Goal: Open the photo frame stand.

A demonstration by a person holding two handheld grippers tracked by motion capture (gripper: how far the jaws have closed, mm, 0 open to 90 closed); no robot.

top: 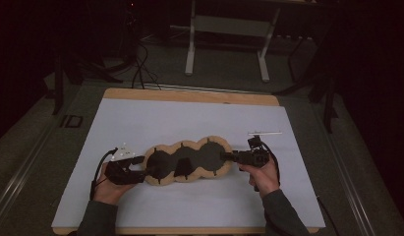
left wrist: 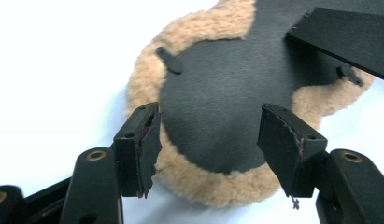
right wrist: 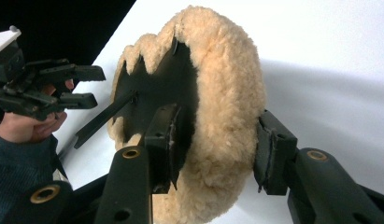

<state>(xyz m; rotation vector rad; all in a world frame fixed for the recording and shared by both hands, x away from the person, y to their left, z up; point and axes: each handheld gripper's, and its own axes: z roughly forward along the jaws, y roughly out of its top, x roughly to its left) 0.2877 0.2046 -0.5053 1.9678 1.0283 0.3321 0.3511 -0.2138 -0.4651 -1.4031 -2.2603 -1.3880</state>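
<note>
The right gripper (right wrist: 217, 144) clamps the three o'clock end of the fleece-edged black pad (top: 187, 162). At nine o'clock, the left gripper (left wrist: 213, 144) gapes wide, holding nothing, straddling the pad's rim.

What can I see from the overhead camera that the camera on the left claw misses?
High view alone: both hands, the right gripper at the fleece pad's far end, a white stick, the table's wooden edge and a metal stand behind. Left gripper view alone: its own open pads with frayed lining, and the pad's small black tabs. Both: the tan fleece, its black face, the white sheet.
</note>
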